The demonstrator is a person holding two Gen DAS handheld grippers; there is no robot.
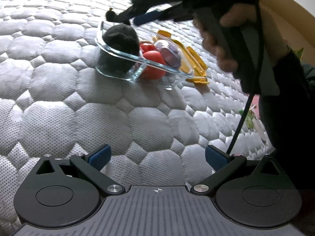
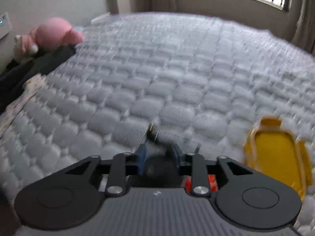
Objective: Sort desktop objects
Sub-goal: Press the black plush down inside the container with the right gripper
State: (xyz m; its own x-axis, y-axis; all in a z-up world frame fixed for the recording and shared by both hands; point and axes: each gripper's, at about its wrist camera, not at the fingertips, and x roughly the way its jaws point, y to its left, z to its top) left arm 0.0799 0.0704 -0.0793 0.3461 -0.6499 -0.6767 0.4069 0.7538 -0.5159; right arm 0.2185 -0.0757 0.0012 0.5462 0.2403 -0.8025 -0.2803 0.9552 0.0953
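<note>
Here my left gripper [image 1: 156, 157] hangs low over the quilted mattress [image 1: 59, 90], its blue pads wide apart with nothing between them. Beyond it sits a clear glass container [image 1: 126, 59], tilted in this view, holding a black lump [image 1: 120, 37] at its left end and, to the right, two red round pieces [image 1: 154, 64] and a purplish one [image 1: 169, 53]. Just behind the container on the right lies its yellow lid [image 1: 195, 63], flat on the mattress. My right gripper [image 1: 133, 14] reaches in from the upper right over the container's far rim, fingers drawn close on a small dark thing with a gold tip [image 1: 110, 14]. My right wrist view is blurred: the pads there stand narrowly apart around something dark, the yellow lid is near on the right, and a pink plush toy [image 2: 53, 33] rests at the far left edge.
</note>
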